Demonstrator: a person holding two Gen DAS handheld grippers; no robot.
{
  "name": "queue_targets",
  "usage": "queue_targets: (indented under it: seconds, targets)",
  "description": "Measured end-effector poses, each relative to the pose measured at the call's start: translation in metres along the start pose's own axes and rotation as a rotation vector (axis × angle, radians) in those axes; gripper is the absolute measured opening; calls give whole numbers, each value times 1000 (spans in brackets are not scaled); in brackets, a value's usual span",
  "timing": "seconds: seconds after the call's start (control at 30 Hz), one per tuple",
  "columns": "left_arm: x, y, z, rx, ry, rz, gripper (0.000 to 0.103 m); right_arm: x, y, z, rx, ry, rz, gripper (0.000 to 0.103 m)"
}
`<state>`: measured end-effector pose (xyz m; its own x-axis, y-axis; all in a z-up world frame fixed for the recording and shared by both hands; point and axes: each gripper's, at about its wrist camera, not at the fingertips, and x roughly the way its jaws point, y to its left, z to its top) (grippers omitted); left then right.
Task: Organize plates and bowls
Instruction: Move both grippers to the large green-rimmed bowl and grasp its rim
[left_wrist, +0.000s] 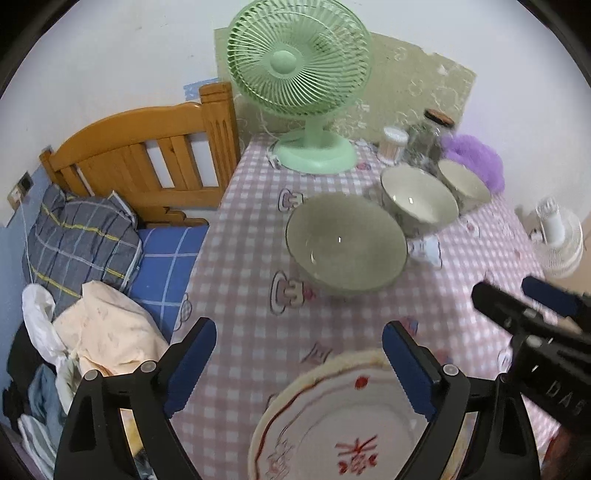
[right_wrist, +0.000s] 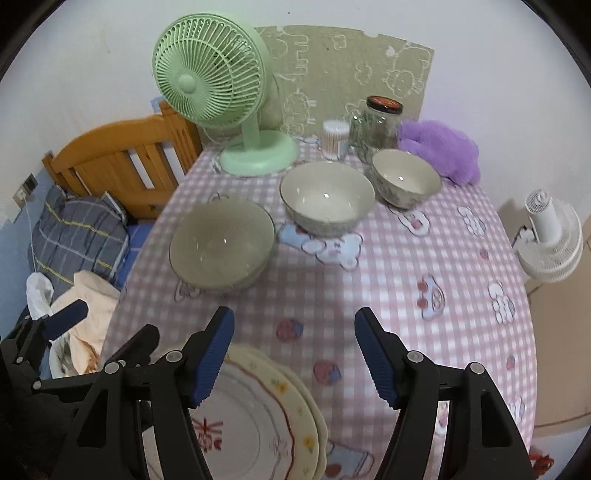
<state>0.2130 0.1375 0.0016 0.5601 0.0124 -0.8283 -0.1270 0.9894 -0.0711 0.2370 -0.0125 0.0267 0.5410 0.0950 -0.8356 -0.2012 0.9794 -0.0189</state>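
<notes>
- Left tool (left_wrist: 299, 363): jaws spread wide, nothing between the blue ribbed pads (left_wrist: 192, 365); it hangs above the near edge of the desk.
- Right tool (right_wrist: 294, 358): jaws apart, empty, above the near desk.
- Stack of cream scalloped plates with red line and red characters (right_wrist: 258, 417): lies flat on the desk just below both tools, top plate (left_wrist: 332, 424) bare.
- Grey-green glazed shallow bowls, nested (right_wrist: 221, 245): mid-desk, left side.
- Cream bowl with patterned outside, larger (right_wrist: 327, 197), and smaller one (right_wrist: 405, 177): side by side farther back, right of the grey-green bowls.
- Pink-and-white checked tablecloth with cartoon prints (right_wrist: 406, 277) covers the desk.
- Mint-green plastic fan (right_wrist: 210, 85): back left of the desk.
- Glass jar with dark lid (right_wrist: 376, 125), cotton-swab tub (right_wrist: 335, 138), purple fluffy cloth (right_wrist: 443, 147): along the back edge.
- Wooden bed (left_wrist: 140, 155): left of the desk.
</notes>
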Motion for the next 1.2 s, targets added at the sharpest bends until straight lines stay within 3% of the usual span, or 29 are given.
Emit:
queue_targets:
  seconds: [0.37, 0.6, 0.87, 0.93, 1.03, 1.2]
  targets:
    - [37, -10, 44, -29, -27, 77, 90, 42, -10, 45, 50, -14, 65, 71]
    - [77, -6, 56, -44, -3, 117, 78, 87, -1, 63, 31, 4, 77, 70]
    - [116, -8, 59, -30, 46, 110, 53, 133, 11, 68, 27, 60, 80, 45]
    - [121, -8, 59, -34, 62, 100, 41, 143, 14, 70, 21, 73, 75, 34]
    - [124, -12, 59, -18, 57, 95, 36, 151, 16, 70, 14, 80, 75, 23]
    - [131, -13, 59, -27, 68, 98, 32, 155, 20, 70, 0, 83, 76, 19]
